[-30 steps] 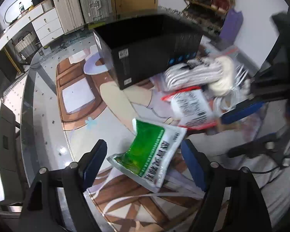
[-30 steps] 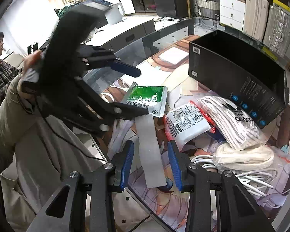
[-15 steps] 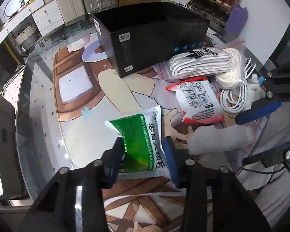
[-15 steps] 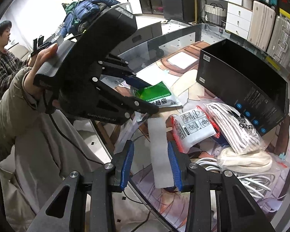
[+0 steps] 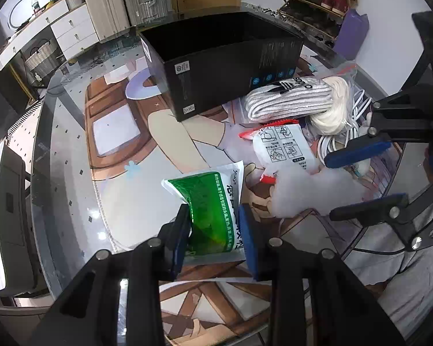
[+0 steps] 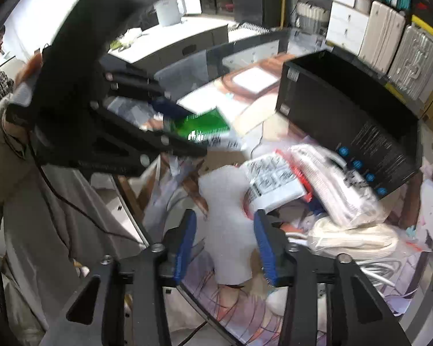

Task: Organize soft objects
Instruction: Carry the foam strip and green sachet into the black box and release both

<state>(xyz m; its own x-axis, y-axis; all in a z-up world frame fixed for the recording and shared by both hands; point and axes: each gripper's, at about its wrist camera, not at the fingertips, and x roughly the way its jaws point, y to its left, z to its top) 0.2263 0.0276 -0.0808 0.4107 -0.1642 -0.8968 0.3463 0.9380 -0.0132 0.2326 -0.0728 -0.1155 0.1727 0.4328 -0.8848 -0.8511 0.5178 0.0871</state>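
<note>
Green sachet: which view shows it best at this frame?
Left wrist view. The green sachet sits sharp and central, pinched between the left gripper pads. The right wrist view shows it small, blurred and partly hidden behind that gripper.

Sock bundle: "adidas" wordmark with trefoil logo. Green packet: Chinese characters and "999", partly legible.

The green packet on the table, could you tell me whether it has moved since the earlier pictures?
Yes. The green packet has swung its top towards the black box and now stands between the pads of the left tool, which is shut on it.
</note>
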